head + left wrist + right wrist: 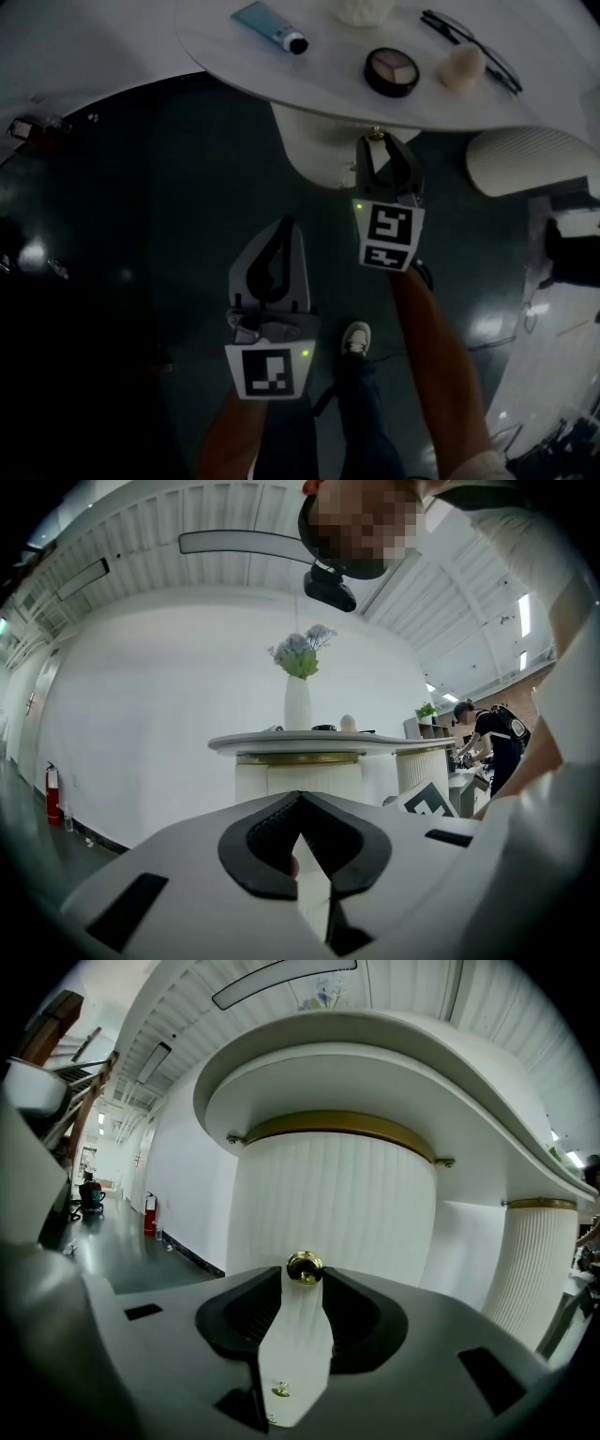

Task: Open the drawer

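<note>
White ribbed drawer [328,1204]: curved front set under the table [216,42] top, below a brass band; one small brass knob [304,1267] at centre front. Drawer contents not visible.

Containers on/near table:
- White vase [297,702] upright on the table top, holding pale blue-lilac flowers [302,653] w/ green leaves.
- Round black compact [392,71], lid off, w/ beige and pink pans showing.
- Blue tube [270,26] w/ dark cap lying flat, left of the compact.
- Beige sponge [462,66] just right of the compact; glasses [469,37] beside it, near the table edge.

Right hand-held gripper [382,141]: pointed at the drawer front, jaws apart. Knob sits at the far end of the gap, right btwn the two tips; the right gripper view does not show the pads pressing on it.

Left hand-held gripper [286,223]: held back from the table, well short of the drawer, to the left of and nearer the person than the right one. Its jaw tips meet, nothing btwn them. Left gripper view looks level at the table and vase from a distance.
</note>
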Demonstrator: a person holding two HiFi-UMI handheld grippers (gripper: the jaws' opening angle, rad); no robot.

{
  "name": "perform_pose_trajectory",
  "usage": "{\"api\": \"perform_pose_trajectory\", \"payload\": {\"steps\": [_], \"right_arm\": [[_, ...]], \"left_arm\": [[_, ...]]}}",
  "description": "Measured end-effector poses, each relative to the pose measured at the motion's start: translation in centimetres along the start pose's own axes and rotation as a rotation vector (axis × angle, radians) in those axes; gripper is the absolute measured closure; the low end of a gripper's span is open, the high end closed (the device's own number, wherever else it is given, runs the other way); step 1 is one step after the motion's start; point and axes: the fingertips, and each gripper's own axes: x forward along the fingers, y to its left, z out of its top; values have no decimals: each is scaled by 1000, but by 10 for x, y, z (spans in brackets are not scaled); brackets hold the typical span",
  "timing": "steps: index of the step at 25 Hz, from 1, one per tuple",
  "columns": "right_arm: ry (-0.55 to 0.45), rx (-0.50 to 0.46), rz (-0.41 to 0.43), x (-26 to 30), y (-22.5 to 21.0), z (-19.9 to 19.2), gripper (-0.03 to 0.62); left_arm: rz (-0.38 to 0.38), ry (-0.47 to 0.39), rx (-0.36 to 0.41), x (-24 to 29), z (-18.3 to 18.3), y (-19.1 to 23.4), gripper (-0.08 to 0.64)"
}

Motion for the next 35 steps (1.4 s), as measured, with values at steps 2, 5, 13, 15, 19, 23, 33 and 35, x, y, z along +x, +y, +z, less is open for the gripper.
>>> {"api": "perform_pose_trajectory", "payload": {"steps": [2, 5, 13, 15, 19, 23, 33, 35], "right_arm": [[-6, 2, -19, 2, -3, 3, 468], [-15, -5, -49, 2, -6, 6, 473], [-9, -6, -55, 0, -6, 6, 488], [-6, -4, -52, 0, -5, 6, 488], [-11, -10, -60, -7, -4, 5, 489], [-28, -7, -72, -28, 1, 1, 489], [-29, 12, -69, -91, 17, -15, 488], [-32, 17, -69, -103, 20, -17, 488]], "left_arm": [[4, -3, 1, 1, 1, 2, 558], [12, 0, 3, 1, 1, 6, 558], [19, -1, 0, -1, 1, 9, 558], [23, -2, -4, -1, 1, 10, 558], [23, -6, -4, -3, 2, 10, 558], [27, -5, -10, -6, 1, 11, 558], [12, 2, 1, -21, 2, 5, 558], [10, 3, 0, -24, 2, 4, 558]]}}
